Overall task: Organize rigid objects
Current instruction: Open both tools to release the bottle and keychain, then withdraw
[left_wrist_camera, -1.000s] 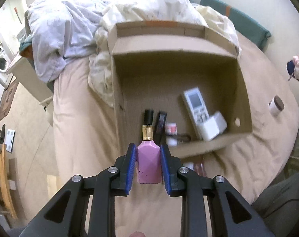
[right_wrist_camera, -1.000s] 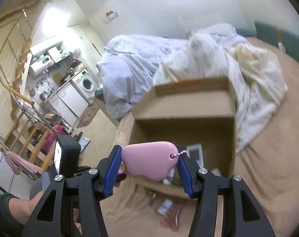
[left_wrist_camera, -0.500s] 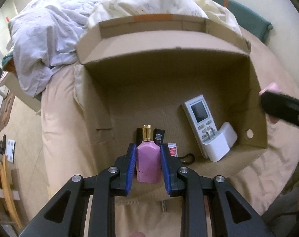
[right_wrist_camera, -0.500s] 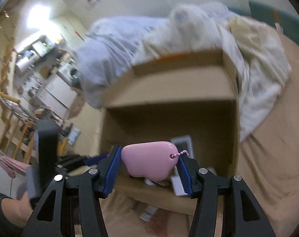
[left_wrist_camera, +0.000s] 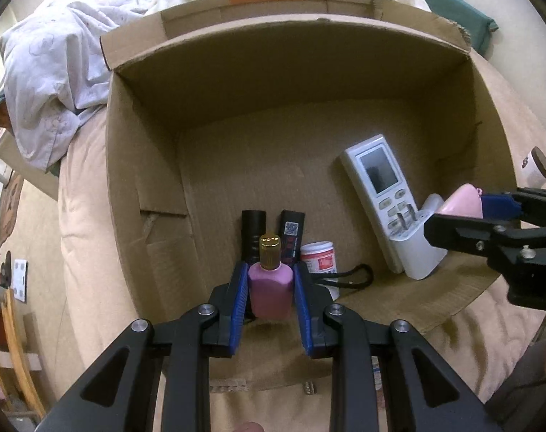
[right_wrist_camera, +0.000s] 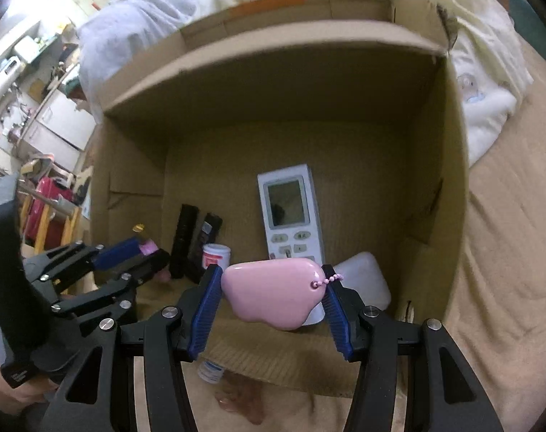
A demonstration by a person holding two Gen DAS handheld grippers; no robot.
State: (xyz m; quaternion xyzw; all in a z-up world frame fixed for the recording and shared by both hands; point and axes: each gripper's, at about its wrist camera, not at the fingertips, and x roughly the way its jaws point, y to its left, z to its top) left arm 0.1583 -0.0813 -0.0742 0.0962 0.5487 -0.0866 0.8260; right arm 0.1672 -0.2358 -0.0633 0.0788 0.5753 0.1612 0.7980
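My left gripper [left_wrist_camera: 270,289] is shut on a pink perfume bottle [left_wrist_camera: 270,292] with a gold cap, held over the near edge of an open cardboard box [left_wrist_camera: 309,54] on the bed. My right gripper [right_wrist_camera: 273,297] is shut on a smooth pink case [right_wrist_camera: 273,293] with a bead chain, also over the box's near edge; it shows at the right of the left wrist view [left_wrist_camera: 489,216]. Inside the box lie a white remote [left_wrist_camera: 379,187], a white charger [left_wrist_camera: 422,255], two black tubes [left_wrist_camera: 253,234] and a small white jar [left_wrist_camera: 318,255].
Rumpled white and cream bedding [left_wrist_camera: 49,72] lies behind and left of the box. A white jar with a brown lid [left_wrist_camera: 536,167] stands on the tan sheet to the right. A small bottle [right_wrist_camera: 210,370] lies on the sheet by the box's front.
Both grippers have moved forward and down to the box, each still holding its pink object. The box now fills both views.
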